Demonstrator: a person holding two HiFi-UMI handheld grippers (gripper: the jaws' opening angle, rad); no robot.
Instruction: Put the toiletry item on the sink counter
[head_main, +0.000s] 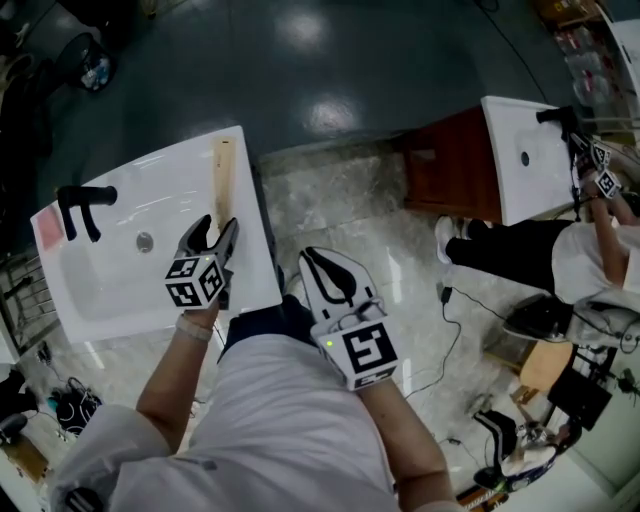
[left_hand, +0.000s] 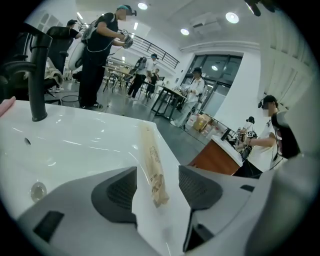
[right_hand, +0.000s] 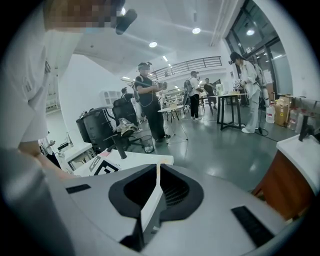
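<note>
packet (head_main: 223, 178) lay on the desk's (head_main: 252, 275) right rim, long axis running straight ahead of the left hand-held gripper (head_main: 217, 232), near end between its released jaws, untouched. right hand-held gripper (head_main: 315, 262) clenched empty, off the desk, farther away.

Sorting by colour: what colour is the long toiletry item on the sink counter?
Light tan; the toiletry item shows best in the left gripper view.

Beige toiletry item (head_main: 223, 182) on white sink counter (head_main: 172, 178), black faucet (head_main: 80, 204)
</note>
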